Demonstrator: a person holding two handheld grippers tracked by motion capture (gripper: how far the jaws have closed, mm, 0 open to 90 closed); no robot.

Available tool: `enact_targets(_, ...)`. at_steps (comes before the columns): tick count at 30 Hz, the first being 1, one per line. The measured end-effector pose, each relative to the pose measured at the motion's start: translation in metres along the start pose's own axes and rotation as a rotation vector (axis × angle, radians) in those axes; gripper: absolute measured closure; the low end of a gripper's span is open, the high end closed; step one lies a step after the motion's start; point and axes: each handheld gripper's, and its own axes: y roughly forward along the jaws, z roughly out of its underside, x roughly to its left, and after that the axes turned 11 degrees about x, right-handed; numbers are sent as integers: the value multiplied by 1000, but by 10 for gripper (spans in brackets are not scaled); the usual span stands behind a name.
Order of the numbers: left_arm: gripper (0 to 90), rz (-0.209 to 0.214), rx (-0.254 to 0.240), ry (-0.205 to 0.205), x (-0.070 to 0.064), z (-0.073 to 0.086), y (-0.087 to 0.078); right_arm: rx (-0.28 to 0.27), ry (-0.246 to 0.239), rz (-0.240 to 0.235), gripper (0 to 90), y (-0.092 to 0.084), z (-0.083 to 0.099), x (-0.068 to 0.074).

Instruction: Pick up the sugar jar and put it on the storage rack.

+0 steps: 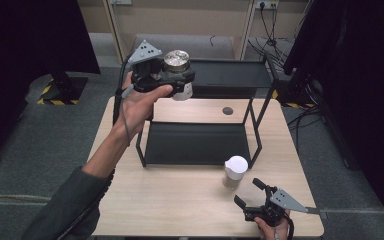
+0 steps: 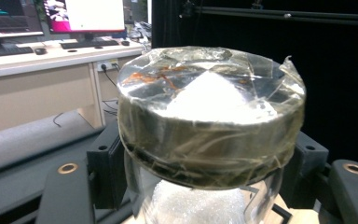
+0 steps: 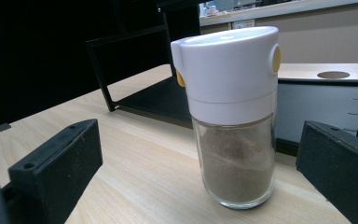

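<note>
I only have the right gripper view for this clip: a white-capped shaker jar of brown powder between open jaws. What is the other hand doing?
Observer: The left gripper is raised above the black rack's top shelf, shut on a glass jar.
Operator: What's in that jar?
Observer: White grains, under a metal lid wrapped in clear tape.
Operator: And where does my shaker stand relative to the rack?
Observer: The shaker stands on the table just in front of the rack's right leg, with the right gripper open before it.

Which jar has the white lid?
The jar of brown powder standing on the table, before the right tongs. The other jar, held up by the left tongs, has a taped metal lid.
</note>
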Motion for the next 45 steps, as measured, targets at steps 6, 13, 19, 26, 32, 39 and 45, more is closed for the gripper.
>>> enact_targets(6, 312, -45, -7, -17, 0, -9, 9, -1, 2, -2, 7, 0, 0, 0)
enact_targets(13, 312, -113, -13, -38, 0, -18, 23, -3, 3, -6, 7, -1, 0, -1)
enact_targets(19, 312, -184, -2, -67, 4, -23, 40, -4, 6, -8, 7, -1, 1, -2)
enact_targets(26, 312, -235, 6, -62, 2, -25, 54, -4, 6, -10, 7, -1, 1, -2)
enact_targets(32, 312, -261, 7, -62, 2, -26, 64, -5, 7, -13, 7, -1, 1, -2)
enact_targets(39, 312, -285, 13, -74, 4, -20, 74, -4, 10, -16, 7, 0, 1, -2)
enact_targets(45, 312, -301, 17, -60, 4, -17, 80, -3, 12, -18, 7, 0, 1, -2)
